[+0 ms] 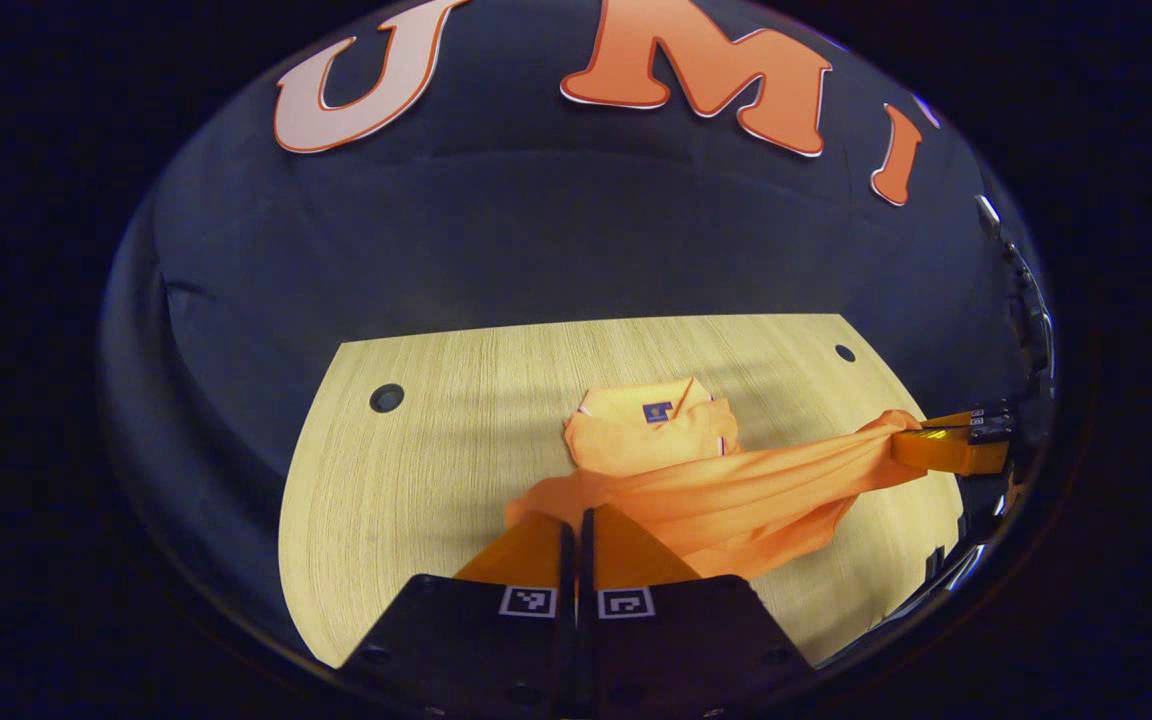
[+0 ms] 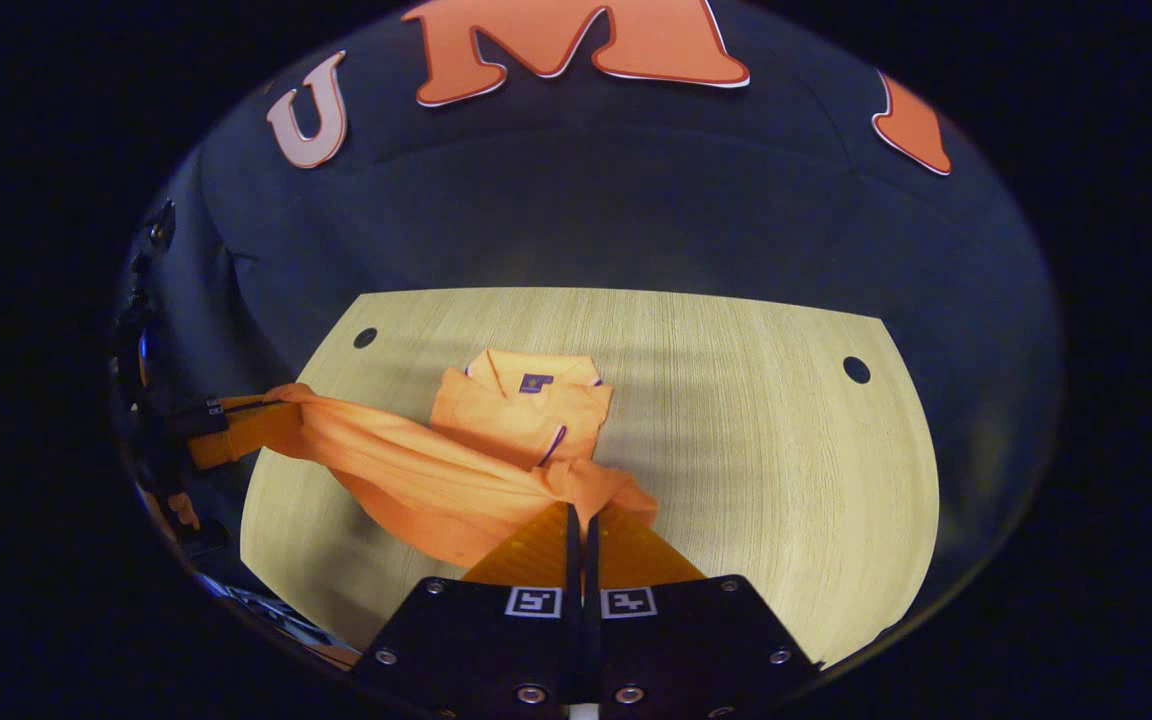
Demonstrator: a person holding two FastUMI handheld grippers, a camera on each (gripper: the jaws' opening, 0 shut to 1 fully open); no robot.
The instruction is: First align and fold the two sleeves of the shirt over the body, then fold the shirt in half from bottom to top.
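An orange shirt (image 1: 636, 440) lies on the pale wood table (image 1: 416, 470), collar end far from me, its sleeves folded over the body. My left gripper (image 1: 576, 515) is shut on one bottom corner of the shirt. The right gripper (image 1: 901, 435) shows at the right of the left gripper view, holding the other corner, so the hem stretches raised between the two. In the right gripper view the shirt (image 2: 521, 410) has its collar at the far end; my right gripper (image 2: 581, 512) is shut on the hem, and the left gripper (image 2: 281, 405) grips the opposite corner at the left.
The table has round cable holes (image 1: 387, 398) (image 1: 844, 352) near its far corners, also seen as holes (image 2: 365, 337) (image 2: 856, 370) in the right gripper view. Dark cloth walls (image 1: 576, 240) close the booth behind the table. Bare wood (image 2: 766, 440) spreads right of the shirt.
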